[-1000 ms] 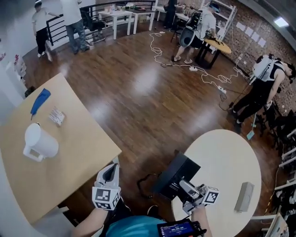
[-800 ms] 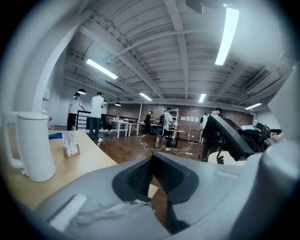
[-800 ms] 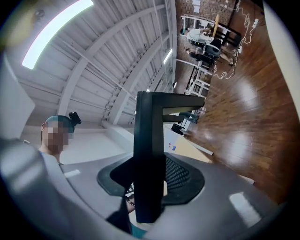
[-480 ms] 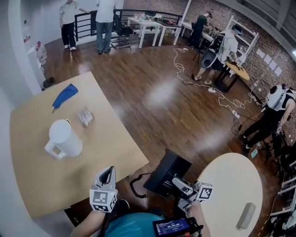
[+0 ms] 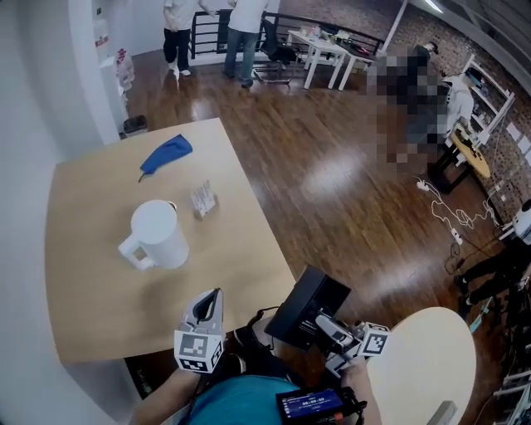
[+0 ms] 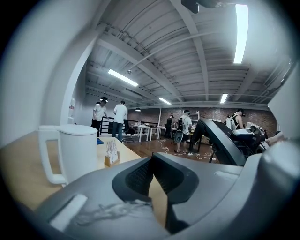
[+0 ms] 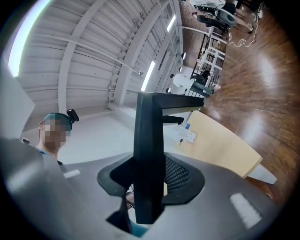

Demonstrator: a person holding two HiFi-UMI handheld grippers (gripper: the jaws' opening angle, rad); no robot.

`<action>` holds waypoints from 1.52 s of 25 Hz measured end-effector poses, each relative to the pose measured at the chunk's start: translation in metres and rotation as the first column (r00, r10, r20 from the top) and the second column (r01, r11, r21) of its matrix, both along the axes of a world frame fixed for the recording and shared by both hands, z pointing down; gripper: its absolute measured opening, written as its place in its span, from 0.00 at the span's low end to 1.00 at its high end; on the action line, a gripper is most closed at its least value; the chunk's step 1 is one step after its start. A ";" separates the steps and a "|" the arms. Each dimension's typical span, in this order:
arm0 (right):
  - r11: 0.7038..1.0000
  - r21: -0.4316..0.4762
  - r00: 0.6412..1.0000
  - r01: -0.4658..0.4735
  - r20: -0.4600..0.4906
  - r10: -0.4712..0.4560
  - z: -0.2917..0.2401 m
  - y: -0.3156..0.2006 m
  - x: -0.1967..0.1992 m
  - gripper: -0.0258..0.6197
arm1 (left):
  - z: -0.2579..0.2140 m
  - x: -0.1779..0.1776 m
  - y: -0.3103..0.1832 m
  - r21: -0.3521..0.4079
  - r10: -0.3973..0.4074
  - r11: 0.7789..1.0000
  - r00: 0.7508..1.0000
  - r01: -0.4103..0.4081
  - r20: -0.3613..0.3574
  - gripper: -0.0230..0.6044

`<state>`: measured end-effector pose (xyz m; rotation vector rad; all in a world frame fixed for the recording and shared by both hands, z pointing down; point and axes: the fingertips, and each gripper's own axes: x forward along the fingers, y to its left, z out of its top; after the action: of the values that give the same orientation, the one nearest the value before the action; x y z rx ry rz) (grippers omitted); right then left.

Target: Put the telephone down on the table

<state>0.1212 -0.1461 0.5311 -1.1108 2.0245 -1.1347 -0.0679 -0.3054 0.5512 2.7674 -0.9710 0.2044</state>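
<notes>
The telephone (image 5: 309,305) is a black slab held in the air over the floor, between the wooden table (image 5: 91,274) and a round white table (image 5: 423,357). My right gripper (image 5: 323,326) is shut on its near edge. In the right gripper view the telephone (image 7: 149,140) stands upright between the jaws of the right gripper (image 7: 150,180). My left gripper (image 5: 214,295) hovers at the wooden table's near right corner, its fingertips together and holding nothing. From the left gripper view (image 6: 153,161) the telephone (image 6: 220,140) shows at the right.
On the wooden table stand a white jug (image 5: 158,235), a small card holder (image 5: 204,199) and a blue cloth (image 5: 166,154). Brown wood floor lies beyond. People (image 5: 241,25) stand by white desks at the far end, with cables on the floor at right.
Both grippers have swung left toward the wooden table, the telephone still in the right one. The wooden table now fills the left middle; the round table has slid to the lower right.
</notes>
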 end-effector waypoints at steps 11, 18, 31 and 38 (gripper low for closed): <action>0.969 -0.036 0.969 0.246 0.001 -0.246 0.011 -0.086 -0.005 0.28 | -0.013 0.005 -0.025 0.052 -0.103 0.994 0.994 0.101 0.046 0.06; 0.901 -0.050 0.902 0.431 0.019 -0.431 0.028 -0.134 -0.024 0.28 | -0.018 0.004 -0.043 0.107 -0.170 0.981 0.981 0.160 0.094 0.06; 0.727 -0.087 0.733 0.681 0.086 -0.675 0.067 -0.211 -0.058 0.28 | -0.028 0.008 -0.080 0.137 -0.282 0.955 0.947 0.263 0.156 0.06; 0.684 -0.101 0.692 0.722 0.115 -0.713 0.102 -0.247 -0.071 0.28 | 0.010 -0.001 -0.091 0.062 -0.325 0.946 0.919 0.319 0.224 0.06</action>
<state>0.0499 -0.3935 0.6334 -0.2681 2.4301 -1.6788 -0.0684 -0.3962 0.5616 2.5921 -1.4782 0.4730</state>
